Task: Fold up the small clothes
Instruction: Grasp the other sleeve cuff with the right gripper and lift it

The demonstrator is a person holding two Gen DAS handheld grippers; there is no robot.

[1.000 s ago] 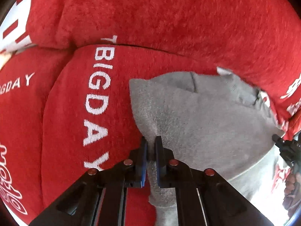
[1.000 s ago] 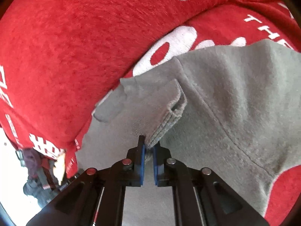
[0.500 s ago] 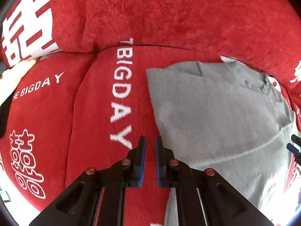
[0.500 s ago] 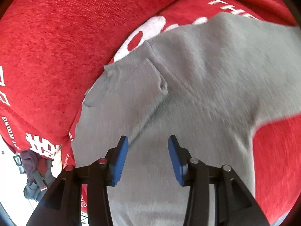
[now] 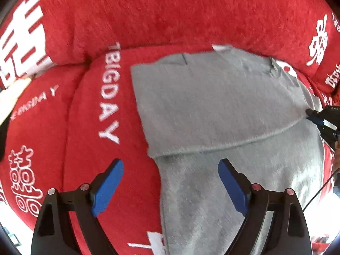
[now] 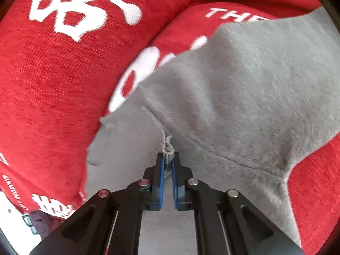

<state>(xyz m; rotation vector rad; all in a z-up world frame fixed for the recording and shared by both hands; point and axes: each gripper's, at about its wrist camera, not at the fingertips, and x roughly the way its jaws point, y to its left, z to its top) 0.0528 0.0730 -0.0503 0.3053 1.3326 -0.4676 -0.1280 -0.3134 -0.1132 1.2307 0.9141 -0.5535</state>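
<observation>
The grey garment (image 5: 223, 114) is spread on the red sofa cushion (image 5: 89, 127); its pinched hem is clamped by the right gripper (image 6: 167, 165); the left gripper (image 5: 170, 182), just opened, is empty above the folded edge; that edge should be taken squarely, both layers together

The left gripper (image 5: 170, 182) lets go of the grey garment (image 5: 223, 110) and its jaws have just been opening wide, nothing pinched between them now. The right gripper (image 6: 167, 165), which had parted for a moment, has just been closing again and now clamps a bunched ridge of the grey cloth.
</observation>
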